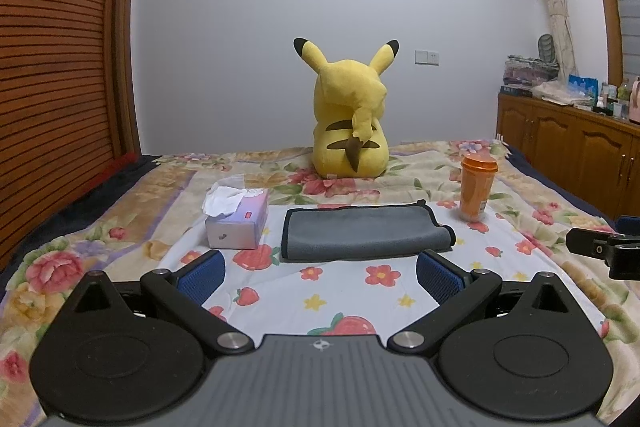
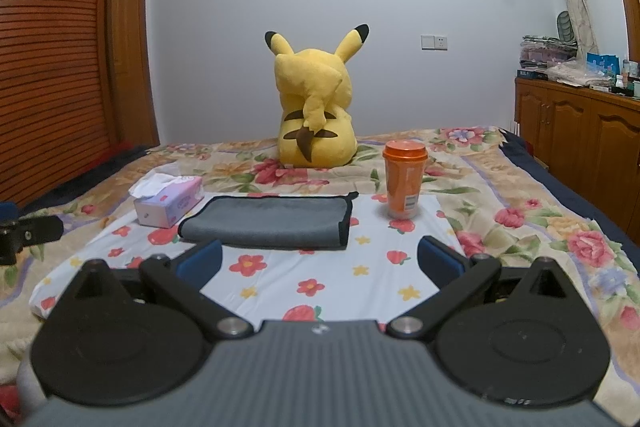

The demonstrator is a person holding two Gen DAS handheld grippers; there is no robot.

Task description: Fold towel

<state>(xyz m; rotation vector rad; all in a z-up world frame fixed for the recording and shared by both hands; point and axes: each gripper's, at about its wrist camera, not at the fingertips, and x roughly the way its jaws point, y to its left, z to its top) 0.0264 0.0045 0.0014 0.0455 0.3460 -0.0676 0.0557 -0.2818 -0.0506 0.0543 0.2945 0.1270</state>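
Towel (image 1: 366,233) lies folded just ahead of left gripper (image 1: 320,277).

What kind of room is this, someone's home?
Most likely a home bedroom: a bed with a floral quilt, a yellow plush toy sitting on it, and wooden cabinets along the wall. A folded grey towel lies on the bed.

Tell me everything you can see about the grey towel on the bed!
The grey soft-looking towel with black stitched edging lies flat, already folded into a wide rectangle with layers showing at its right end. A small black loop sticks up at its far right corner. It rests on the white flower-and-strawberry printed sheet, between the tissue box and the orange cup, touching neither. No jaws touch it.
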